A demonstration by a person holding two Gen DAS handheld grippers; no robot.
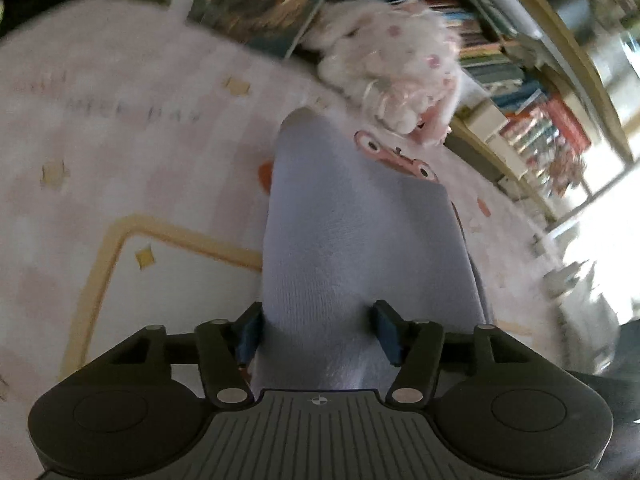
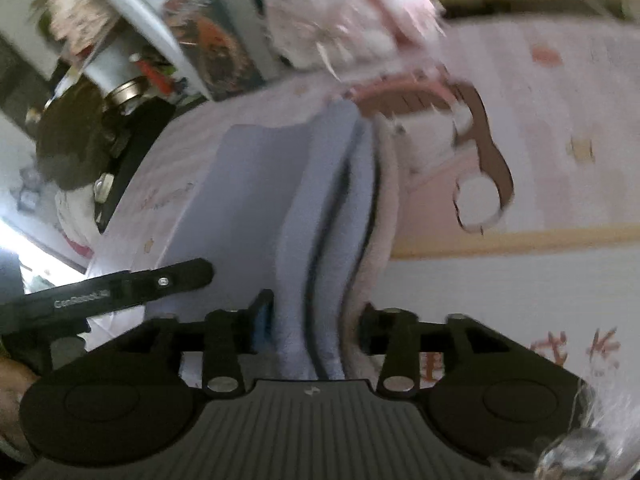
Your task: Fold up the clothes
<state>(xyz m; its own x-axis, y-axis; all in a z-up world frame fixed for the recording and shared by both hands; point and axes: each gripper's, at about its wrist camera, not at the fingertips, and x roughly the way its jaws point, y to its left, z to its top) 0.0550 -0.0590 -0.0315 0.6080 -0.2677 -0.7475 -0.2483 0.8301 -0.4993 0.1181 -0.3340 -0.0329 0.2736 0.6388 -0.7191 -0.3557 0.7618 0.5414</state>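
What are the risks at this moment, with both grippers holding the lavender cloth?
1. The right gripper clamps several stacked layers of the lavender cloth; one layer may slip out and undo the fold.
2. The plush toy lies close beyond the cloth, which may brush it.
3. The left gripper pinches a bunched part, so creases may set.

Ahead of you: fluffy plush toy (image 1: 394, 66) sits just past the lavender cloth (image 1: 352, 240), bookshelf (image 1: 532, 120) crowding close behind it. Pink rug (image 1: 120, 140) to your left lies open. From the right wrist view, your left gripper (image 2: 120, 288) crosses beside the cloth
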